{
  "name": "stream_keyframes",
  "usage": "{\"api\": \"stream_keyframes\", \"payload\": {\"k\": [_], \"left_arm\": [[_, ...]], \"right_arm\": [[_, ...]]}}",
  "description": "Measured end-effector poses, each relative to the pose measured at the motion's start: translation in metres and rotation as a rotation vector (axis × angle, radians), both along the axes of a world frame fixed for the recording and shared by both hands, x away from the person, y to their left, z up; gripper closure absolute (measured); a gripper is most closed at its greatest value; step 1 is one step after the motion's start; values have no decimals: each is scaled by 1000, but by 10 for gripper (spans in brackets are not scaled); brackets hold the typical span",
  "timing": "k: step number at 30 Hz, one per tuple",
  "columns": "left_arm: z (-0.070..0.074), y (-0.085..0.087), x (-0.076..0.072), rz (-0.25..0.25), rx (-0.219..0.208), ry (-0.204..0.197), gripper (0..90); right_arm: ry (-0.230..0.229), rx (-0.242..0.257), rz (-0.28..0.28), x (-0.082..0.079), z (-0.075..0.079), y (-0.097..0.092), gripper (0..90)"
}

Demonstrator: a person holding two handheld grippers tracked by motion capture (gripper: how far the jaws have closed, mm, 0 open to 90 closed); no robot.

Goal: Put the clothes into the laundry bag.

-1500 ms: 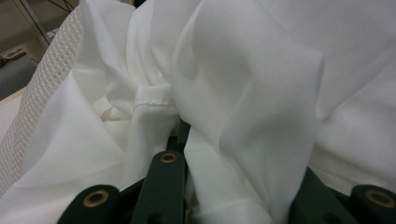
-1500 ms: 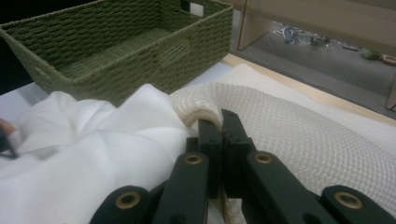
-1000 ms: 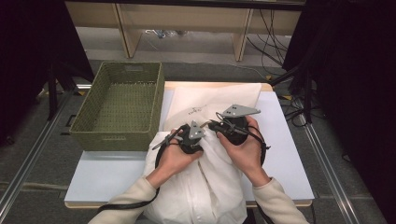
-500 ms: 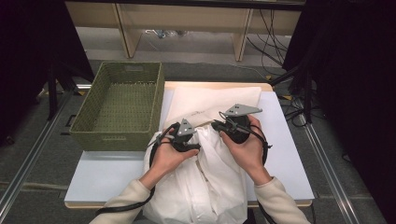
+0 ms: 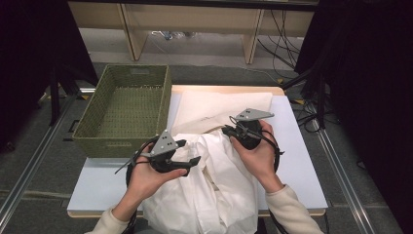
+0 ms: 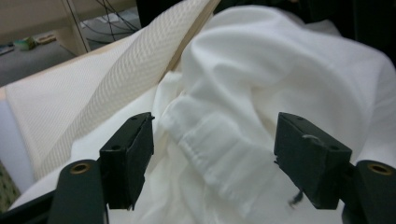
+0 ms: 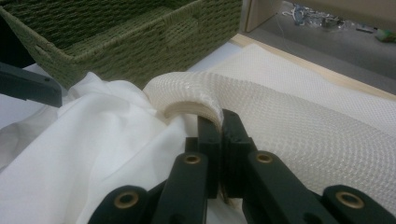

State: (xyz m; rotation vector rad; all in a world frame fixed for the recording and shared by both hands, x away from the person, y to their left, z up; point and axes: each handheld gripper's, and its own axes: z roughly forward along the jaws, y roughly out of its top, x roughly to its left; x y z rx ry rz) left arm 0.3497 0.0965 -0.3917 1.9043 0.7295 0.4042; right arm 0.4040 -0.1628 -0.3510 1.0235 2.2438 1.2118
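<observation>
1. Centrally, a white cloth is heaped on the near half of the table, spilling over its front edge, partly over a cream waffle-weave mat
2. The mat's curled edge is pinched between the closed jaws of the right gripper
3. The left gripper is held wide open over a cloth fold, gripping nothing
4. A green woven basket is set at the table's left
</observation>
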Motion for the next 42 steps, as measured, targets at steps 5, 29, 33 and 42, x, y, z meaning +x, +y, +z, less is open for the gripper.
{"api": "stream_keyframes", "payload": {"k": [5,29,33,42], "left_arm": [[-30,-7,14,6,112,77,292],[-12,-55,32,4,0,25,817],[-44,-66,59,54,71,84,803],[-24,-46,45,-14,106,27,509]], "right_arm": [[-5,5,4,1,-1,1,888],[-32,-5,39,-14,7,14,889],[-4,-26,66,-12,-1,21,890],[7,-5,23,-5,-1,8,889]]}}
